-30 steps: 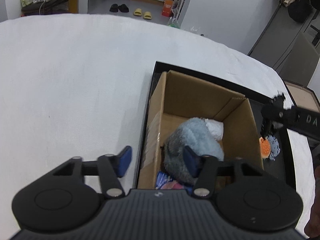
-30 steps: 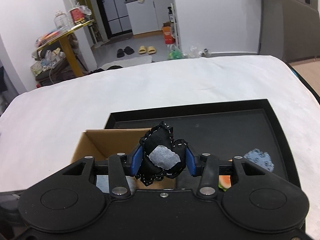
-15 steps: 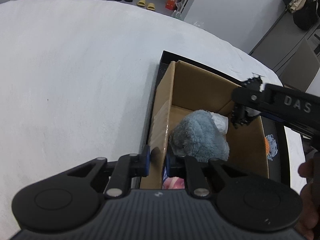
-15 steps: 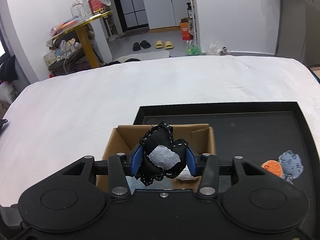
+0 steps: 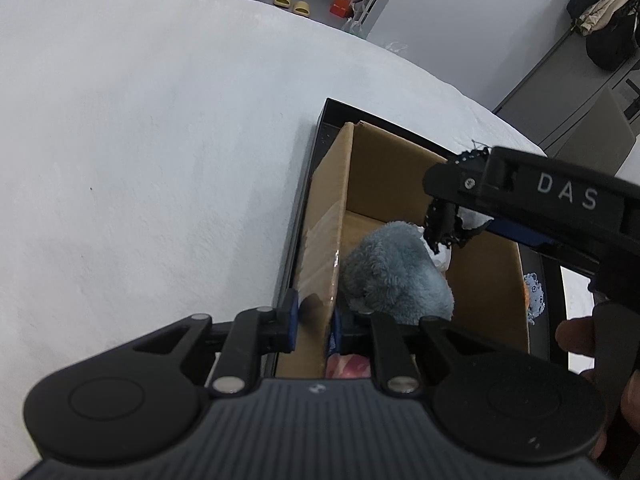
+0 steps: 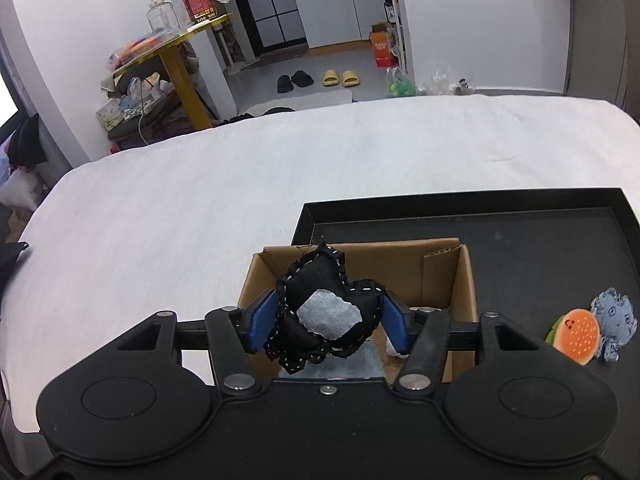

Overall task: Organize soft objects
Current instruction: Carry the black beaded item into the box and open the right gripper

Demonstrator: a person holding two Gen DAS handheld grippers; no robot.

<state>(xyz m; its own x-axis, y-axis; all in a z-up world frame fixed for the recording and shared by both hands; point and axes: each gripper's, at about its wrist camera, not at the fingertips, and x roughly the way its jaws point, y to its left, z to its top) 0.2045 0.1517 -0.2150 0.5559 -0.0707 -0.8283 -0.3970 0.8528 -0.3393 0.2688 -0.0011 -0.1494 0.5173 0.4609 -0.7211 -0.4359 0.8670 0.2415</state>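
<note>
The left tongs (image 5: 314,322) are pinching the near side wall of the cardboard box (image 5: 384,176): one blue pad is pressing on the outside of the wall, the other on the inside. Their jaws have been closing over the past moment and are now nearly together, with only the cardboard between them.

The right tongs (image 6: 328,320) are hovering over the open box with a black stitched toy (image 6: 320,292) between their blue pads. Their jaws have just been opening – in the right wrist view both pads are standing a little clear of the toy's sides, so the toy is sitting loosely between them rather than being squeezed. In the left wrist view the same toy (image 5: 444,226) is hanging below the right tongs (image 5: 452,200), above the box interior.

Inside the box, just ahead of the left tongs, a grey-blue plush toy (image 5: 396,276) is lying on the floor of the box with a white item (image 5: 442,256) beside it. Something pink (image 5: 348,366) is showing at the near end of the box, close under the left tongs.

The box is standing in a black tray (image 6: 560,248) on a white cloth (image 6: 240,184). To the right of the right tongs – outside the box, on the tray floor – a small burger toy (image 6: 576,334) is lying against a blue fuzzy toy (image 6: 614,316).
</note>
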